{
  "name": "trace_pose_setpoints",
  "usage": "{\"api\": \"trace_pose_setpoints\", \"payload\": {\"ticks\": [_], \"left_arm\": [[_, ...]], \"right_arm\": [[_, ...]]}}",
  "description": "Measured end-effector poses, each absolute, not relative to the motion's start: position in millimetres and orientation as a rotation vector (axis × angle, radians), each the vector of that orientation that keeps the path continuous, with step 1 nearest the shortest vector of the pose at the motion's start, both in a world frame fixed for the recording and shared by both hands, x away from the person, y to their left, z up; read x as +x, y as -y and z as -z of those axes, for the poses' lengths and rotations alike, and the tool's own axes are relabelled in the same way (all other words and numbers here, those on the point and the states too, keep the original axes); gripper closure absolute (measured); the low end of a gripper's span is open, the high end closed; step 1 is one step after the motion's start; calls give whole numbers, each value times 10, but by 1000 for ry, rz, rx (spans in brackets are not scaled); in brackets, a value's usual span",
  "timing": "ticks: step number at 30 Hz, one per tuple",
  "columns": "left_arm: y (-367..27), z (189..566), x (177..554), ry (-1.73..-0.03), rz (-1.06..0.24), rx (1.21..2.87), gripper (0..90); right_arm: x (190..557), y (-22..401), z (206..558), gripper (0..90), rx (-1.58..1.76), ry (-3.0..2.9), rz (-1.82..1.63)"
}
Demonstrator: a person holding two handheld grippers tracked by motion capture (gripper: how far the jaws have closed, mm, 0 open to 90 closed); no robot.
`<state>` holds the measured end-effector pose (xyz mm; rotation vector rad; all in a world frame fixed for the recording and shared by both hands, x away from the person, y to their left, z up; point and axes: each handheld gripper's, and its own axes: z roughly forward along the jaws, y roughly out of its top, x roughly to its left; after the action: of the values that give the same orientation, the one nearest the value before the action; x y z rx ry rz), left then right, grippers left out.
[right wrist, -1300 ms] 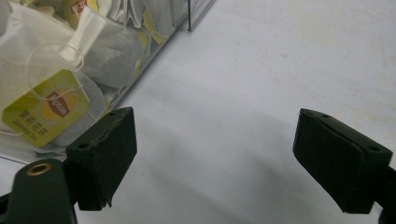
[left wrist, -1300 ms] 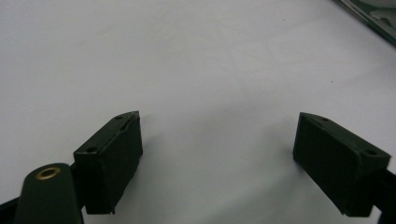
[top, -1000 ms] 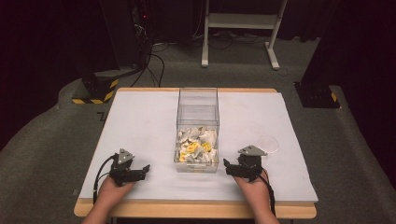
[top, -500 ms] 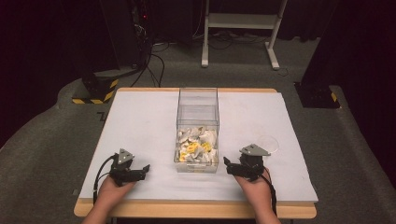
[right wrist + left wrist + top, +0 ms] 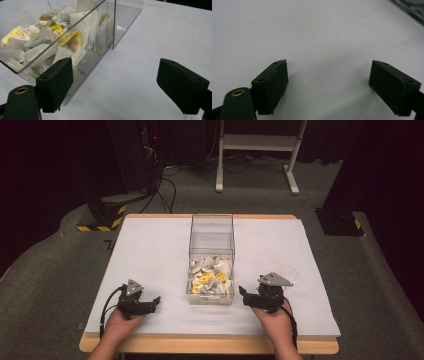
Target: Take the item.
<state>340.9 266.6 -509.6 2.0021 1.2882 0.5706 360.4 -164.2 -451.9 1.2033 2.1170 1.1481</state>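
A clear plastic box [image 5: 211, 227] stands in the middle of the white table [image 5: 150, 250]. Its near half holds a heap of white and yellow paper packets [image 5: 210, 276]. My left gripper [image 5: 155, 301] rests on the table left of the box, open, with bare table between its jaws. In the left gripper view my gripper [image 5: 329, 75] spans plain white surface. My right gripper [image 5: 242, 295] sits right of the box's near corner, open. In the right gripper view my gripper [image 5: 117, 77] holds nothing, and the box [image 5: 120, 22] with its packets [image 5: 50, 32] lies just beyond its left jaw.
A clear round lid or dish [image 5: 289, 272] lies on the table just behind my right gripper. A corner of the box [image 5: 412, 6] shows at the top right of the left gripper view. Dark floor, cables and a stand lie beyond the table's far edge.
My right gripper has shifted slightly to the right. The left gripper and the box have not moved.
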Motion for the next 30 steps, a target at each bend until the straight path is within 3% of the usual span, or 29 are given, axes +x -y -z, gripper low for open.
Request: {"api": "trace_pose_setpoints", "payload": {"ticks": [30], "left_arm": [[-2666, 5096, 3409, -1288, -570, 2002, 162]], "right_arm": [[3581, 1262, 4162, 181, 1070, -2155, -1268]]}}
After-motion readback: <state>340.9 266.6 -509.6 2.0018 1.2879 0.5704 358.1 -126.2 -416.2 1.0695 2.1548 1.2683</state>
